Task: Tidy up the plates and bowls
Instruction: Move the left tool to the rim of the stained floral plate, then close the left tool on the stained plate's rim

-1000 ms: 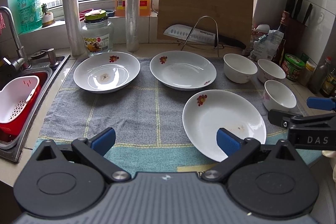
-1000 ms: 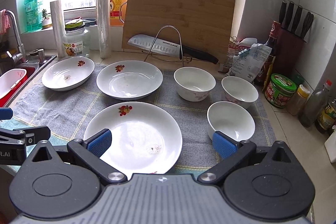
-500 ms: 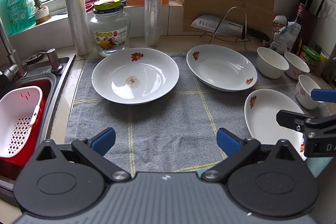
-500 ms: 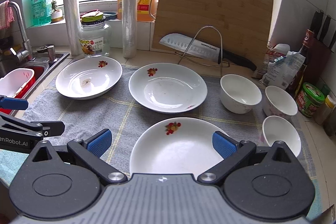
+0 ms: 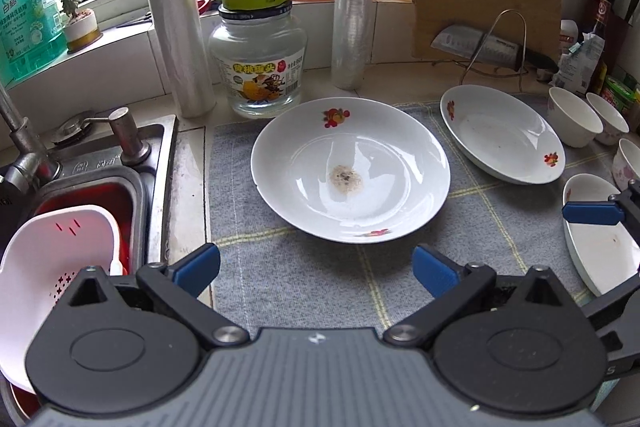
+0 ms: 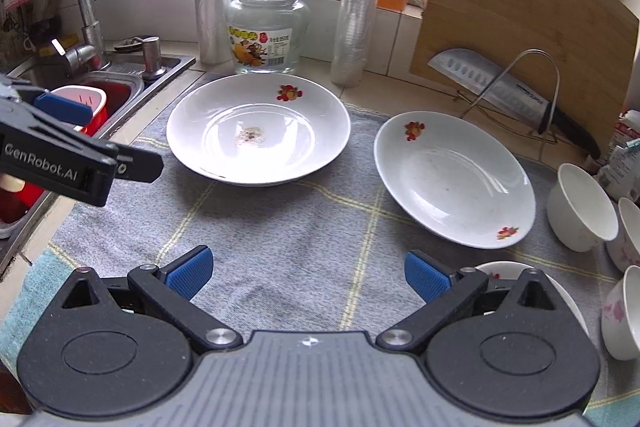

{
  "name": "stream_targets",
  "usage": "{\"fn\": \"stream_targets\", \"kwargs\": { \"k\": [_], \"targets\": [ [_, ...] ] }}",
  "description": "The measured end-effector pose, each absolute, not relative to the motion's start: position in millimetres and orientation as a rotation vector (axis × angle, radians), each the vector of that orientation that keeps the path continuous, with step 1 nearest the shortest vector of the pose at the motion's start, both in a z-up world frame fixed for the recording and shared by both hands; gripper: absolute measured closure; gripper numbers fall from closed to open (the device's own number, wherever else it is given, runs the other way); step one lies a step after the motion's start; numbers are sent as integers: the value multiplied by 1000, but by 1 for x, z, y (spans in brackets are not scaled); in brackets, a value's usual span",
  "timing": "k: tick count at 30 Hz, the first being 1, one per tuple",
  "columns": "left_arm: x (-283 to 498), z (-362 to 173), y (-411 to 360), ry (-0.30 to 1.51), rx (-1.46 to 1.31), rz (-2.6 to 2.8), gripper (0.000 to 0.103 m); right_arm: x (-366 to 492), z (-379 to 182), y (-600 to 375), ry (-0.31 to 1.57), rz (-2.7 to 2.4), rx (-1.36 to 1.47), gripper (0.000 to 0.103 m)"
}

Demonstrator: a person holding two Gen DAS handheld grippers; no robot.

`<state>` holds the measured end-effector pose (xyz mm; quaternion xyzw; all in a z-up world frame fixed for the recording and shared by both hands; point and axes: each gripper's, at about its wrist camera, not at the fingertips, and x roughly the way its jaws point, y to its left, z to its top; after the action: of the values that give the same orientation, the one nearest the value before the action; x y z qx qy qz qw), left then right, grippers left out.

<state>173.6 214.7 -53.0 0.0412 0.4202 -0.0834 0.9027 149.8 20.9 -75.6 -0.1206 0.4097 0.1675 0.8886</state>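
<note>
Hovering with jaws spread wide and holding nothing, the left gripper (image 5: 316,269) faces the near rim of the soiled plate (image 5: 350,169), likely lined up to take its edge. The right gripper (image 6: 306,273), equally released, hangs over bare towel (image 6: 280,239). A second plate (image 6: 454,179) lies right, a third plate (image 5: 600,247) nearer, bowls (image 6: 580,207) clustered far right for stacking.

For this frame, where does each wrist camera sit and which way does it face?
Left wrist: on the left gripper, open over the grey towel, facing the stained plate; the right gripper pokes in at right.
Right wrist: on the right gripper, open, facing towel and window; the left gripper enters at left.
Shared: the stained plate, second plate, glass jar, cutting board.
</note>
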Motion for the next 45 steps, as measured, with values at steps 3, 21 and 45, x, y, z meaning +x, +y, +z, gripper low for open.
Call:
{"fn": "stream_targets", "kwargs": {
  "k": [3,21,45],
  "targets": [
    [192,-54,223,876,96,-183,1,160,-90,39,869,351,-292,0],
    [287,-78,209,963,196,-366,1,202,-128,57,913,426,-221,0],
    [367,-110,201,1121,208,-615,1,199,-130,56,847,444,-242,0]
  ]
}}
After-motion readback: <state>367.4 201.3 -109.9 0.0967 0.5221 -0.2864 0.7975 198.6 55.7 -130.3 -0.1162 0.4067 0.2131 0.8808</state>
